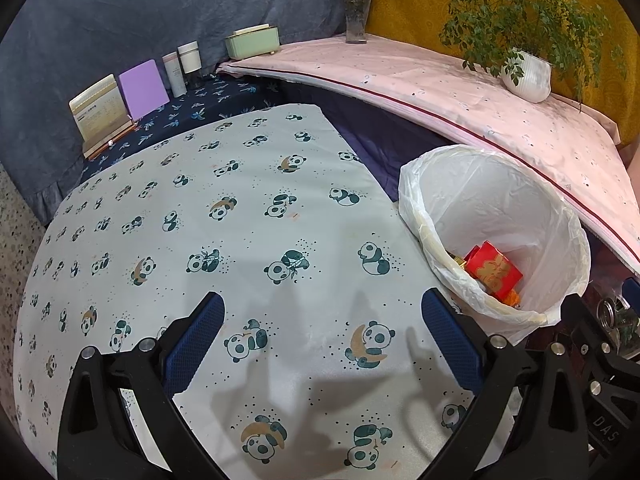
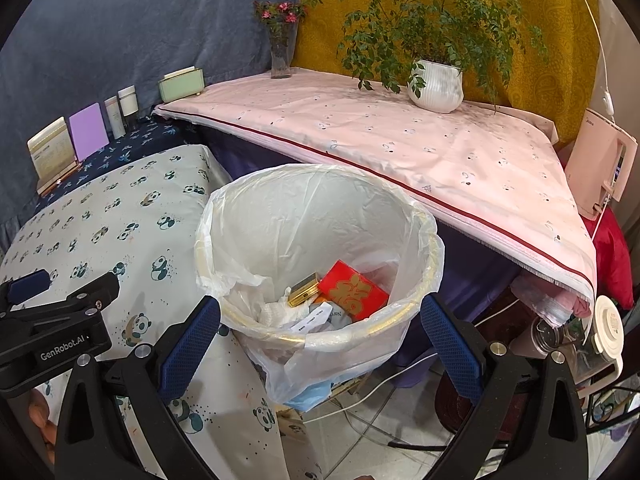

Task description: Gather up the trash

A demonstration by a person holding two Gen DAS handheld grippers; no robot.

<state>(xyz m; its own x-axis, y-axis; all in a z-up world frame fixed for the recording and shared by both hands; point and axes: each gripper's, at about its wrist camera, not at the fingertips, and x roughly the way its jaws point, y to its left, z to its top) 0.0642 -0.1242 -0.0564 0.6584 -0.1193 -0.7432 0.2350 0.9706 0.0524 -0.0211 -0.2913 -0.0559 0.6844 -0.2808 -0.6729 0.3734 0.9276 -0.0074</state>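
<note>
Trash bin (image 2: 320,248) (red box (image 2: 354,290) inside) sits just ahead of right gripper (image 2: 320,340), jaws spread, empty; left gripper (image 1: 323,334) likewise spread over panda cloth (image 1: 240,220), bin to its right.

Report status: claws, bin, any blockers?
Left claw open, empty, over panda cloth. Right claw open, empty, at bin. Red box inside. No blockers.

The left gripper (image 1: 322,344) was held with its blue-padded fingers (image 1: 196,340) spread wide apart, nothing gripped between them. The right gripper (image 2: 320,344) was likewise held wide open and empty, with the left gripper's body seen just beside it.
</note>
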